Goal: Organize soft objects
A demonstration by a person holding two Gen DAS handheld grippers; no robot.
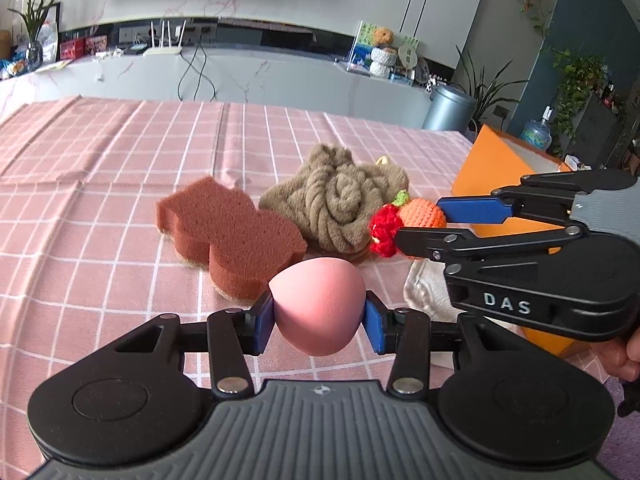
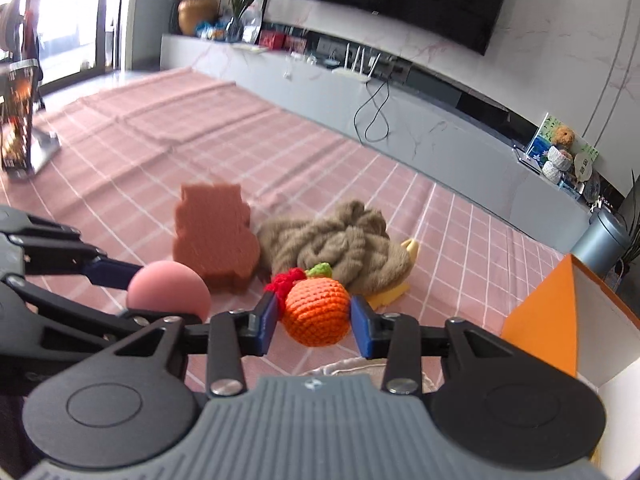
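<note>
Pink checked tablecloth (image 1: 120, 168). One pink egg-shaped sponge (image 1: 318, 306) pinched in left gripper (image 1: 318, 322). One orange crocheted fruit (image 2: 316, 312) pinched in right gripper (image 2: 314, 326). Ahead of both: one brown bear-shaped sponge (image 1: 228, 232), one rolled tan towel (image 1: 340, 200), one red crocheted piece (image 1: 385, 230). Right of right gripper: one orange box (image 2: 548, 316).

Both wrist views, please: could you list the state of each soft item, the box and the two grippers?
Left gripper: shut on pink sponge egg, lifted.
Right gripper: shut on crocheted orange.
Brown sponge: lying flat on the tablecloth.
Tan towel: crumpled, loose.
Red crochet piece: beside the orange; whether attached is unclear.
Orange box: open.
</note>
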